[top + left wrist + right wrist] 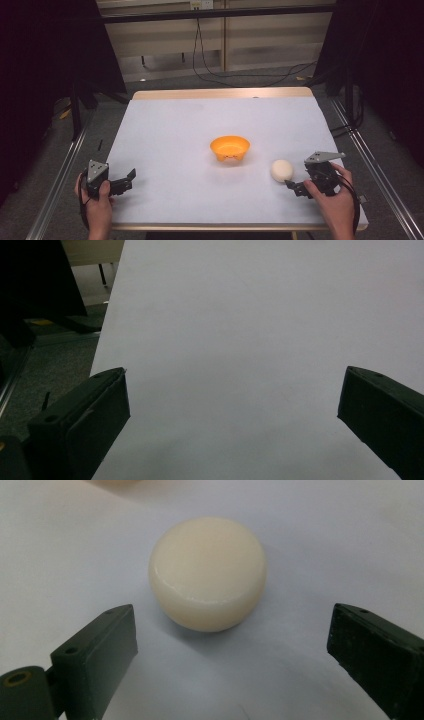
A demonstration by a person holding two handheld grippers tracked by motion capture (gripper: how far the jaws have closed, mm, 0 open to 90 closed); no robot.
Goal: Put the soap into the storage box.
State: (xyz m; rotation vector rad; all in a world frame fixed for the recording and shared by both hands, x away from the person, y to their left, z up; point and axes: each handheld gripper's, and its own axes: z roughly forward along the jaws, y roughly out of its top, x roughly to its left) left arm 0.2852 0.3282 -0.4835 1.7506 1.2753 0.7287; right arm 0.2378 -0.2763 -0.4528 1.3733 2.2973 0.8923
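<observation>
Orange bowl (229, 148): I take this as my landmark; it sits upright on the white table cover (200, 125), near the middle.
Cream round piece (281, 170): on the cover, near the bowl, to its right and a little toward me; not touching it. In the right gripper view (207, 573) it looks like a smooth, flat-topped puck.
Right gripper (295, 186): to the right of the bowl, on my side of the round piece; my jaws are spread wide, the piece just ahead of them, nothing gripped.
Left gripper (131, 176): well left of the bowl, near the cover's edge; jaws wide apart over bare cover, holding nothing.
</observation>
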